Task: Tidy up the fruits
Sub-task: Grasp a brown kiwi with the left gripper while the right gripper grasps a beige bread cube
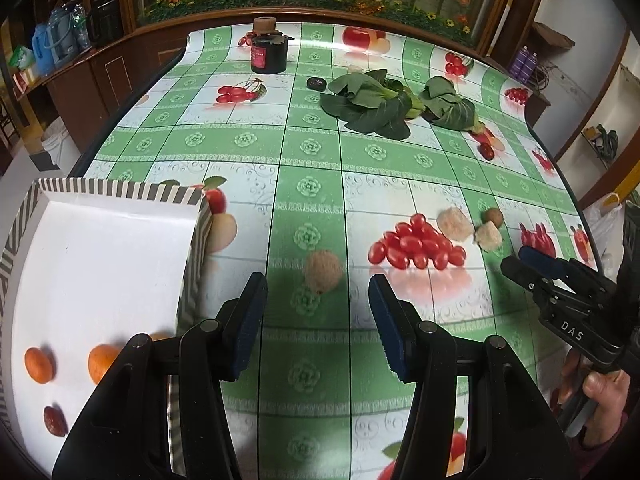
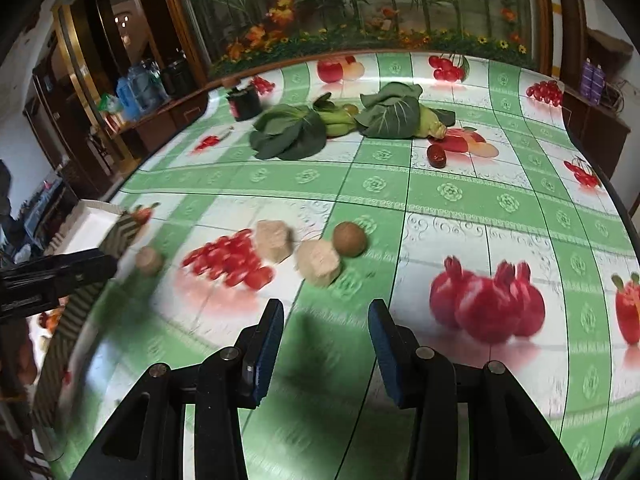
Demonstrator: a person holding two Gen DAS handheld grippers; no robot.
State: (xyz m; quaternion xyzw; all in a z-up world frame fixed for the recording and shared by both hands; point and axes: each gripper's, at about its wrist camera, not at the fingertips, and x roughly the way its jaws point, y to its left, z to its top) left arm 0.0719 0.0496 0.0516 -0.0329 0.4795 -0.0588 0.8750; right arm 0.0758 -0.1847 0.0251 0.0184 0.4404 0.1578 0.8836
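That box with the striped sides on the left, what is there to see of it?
The striped box is a shallow open tray, apparently cardboard, with dark-and-pale striped walls and a plain white floor. It sits flat at the table's left edge, beside the open left gripper. Inside lie two oranges and a dark red date, apart from one another. Nothing grips it.

left gripper (image 1: 318, 300): jaws wide apart, empty
brown round fruit (image 1: 323, 271): just ahead, between the fingertips
striped tray (image 1: 120, 191): left, holding two oranges (image 1: 39, 364)
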